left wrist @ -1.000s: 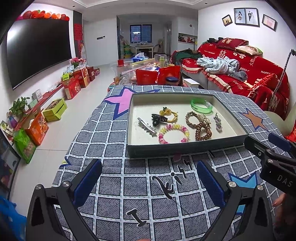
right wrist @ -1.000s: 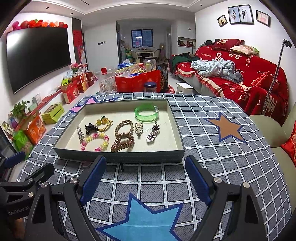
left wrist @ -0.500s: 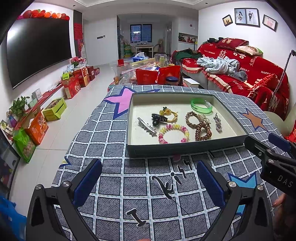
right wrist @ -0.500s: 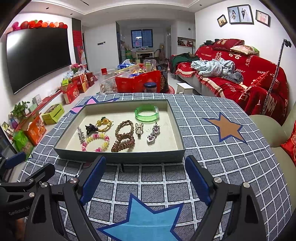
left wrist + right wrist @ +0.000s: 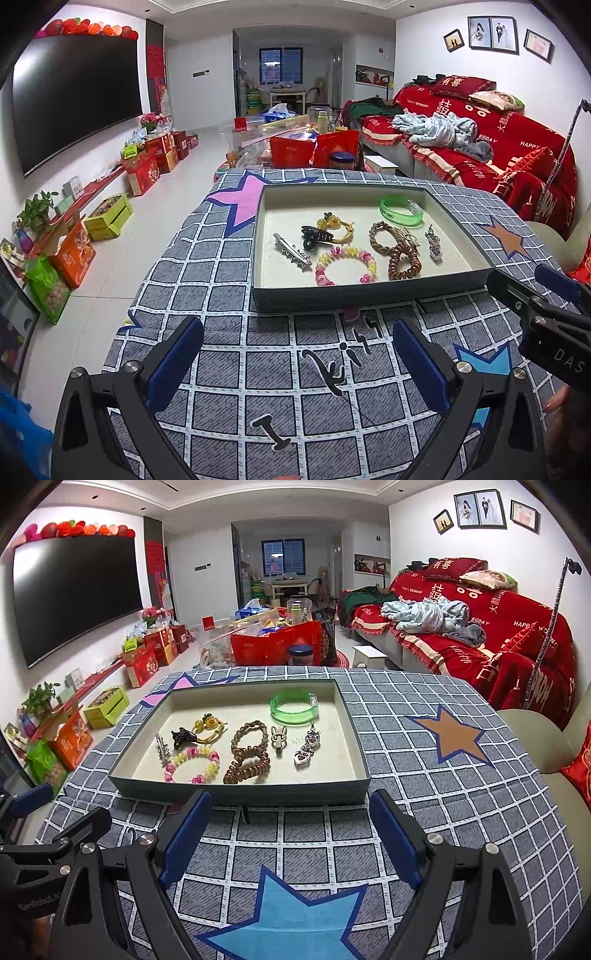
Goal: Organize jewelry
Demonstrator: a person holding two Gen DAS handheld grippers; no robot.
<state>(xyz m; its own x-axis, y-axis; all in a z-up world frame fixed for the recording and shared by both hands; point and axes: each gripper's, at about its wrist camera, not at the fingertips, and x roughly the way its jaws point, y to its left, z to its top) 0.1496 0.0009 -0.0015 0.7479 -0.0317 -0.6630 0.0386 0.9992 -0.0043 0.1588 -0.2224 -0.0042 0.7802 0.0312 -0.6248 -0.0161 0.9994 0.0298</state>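
A shallow grey tray (image 5: 369, 295) (image 5: 240, 794) sits on the checked tablecloth. In it lie a green bangle (image 5: 400, 212) (image 5: 293, 707), a pink and yellow bead bracelet (image 5: 345, 266) (image 5: 192, 764), brown spiral hair ties (image 5: 404, 262) (image 5: 247, 766), a black claw clip (image 5: 314, 236) (image 5: 183, 736), a silver hair clip (image 5: 291, 253) (image 5: 161, 749) and silver charms (image 5: 434, 242) (image 5: 308, 746). My left gripper (image 5: 295, 362) stands open over the cloth in front of the tray, nothing between its fingers. My right gripper (image 5: 291, 838) is open too, just short of the tray's near wall.
The table's left edge drops to a tiled floor with boxes and bags (image 5: 74, 254). A red sofa (image 5: 498, 638) runs along the right. Red bags and a jar (image 5: 277, 646) stand beyond the table's far edge. A star-patterned cloth (image 5: 450, 738) covers the table right of the tray.
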